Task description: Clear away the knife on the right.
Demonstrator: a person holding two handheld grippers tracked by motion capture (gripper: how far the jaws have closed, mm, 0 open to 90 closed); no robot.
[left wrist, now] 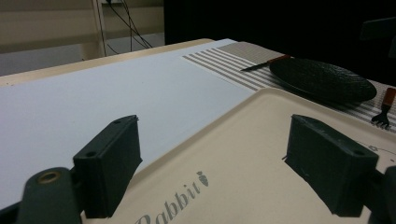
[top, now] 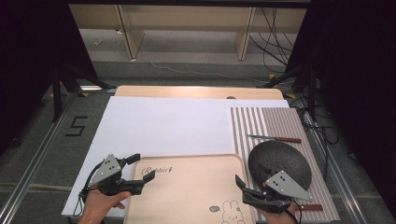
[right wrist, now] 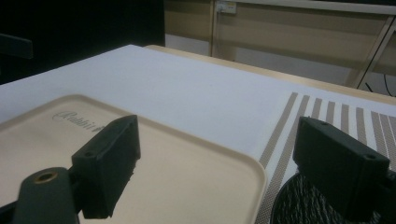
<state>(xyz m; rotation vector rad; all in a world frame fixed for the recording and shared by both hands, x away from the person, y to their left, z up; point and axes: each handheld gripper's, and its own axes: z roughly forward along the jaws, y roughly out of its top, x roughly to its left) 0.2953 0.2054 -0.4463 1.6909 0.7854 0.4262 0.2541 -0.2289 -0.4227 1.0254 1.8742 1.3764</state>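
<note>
The beige tray (top: 187,186) lies at the near edge of the table, its long axis running left to right, partly on the white sheet (top: 159,123) with its right edge beside the striped placemat (top: 280,121). It sits between the two grippers, so the coming move likely turns on each closing inward on its own end. The left gripper (top: 140,170) stands at the tray's far left corner, jaws spread, one over the white sheet and one over the tray in the left gripper view. The right gripper (top: 243,189) is at the tray's right edge, jaws also spread, straddling that rim beside the dark plate (top: 280,163). A knife (top: 275,138) lies farther off, beyond the plate.
</note>
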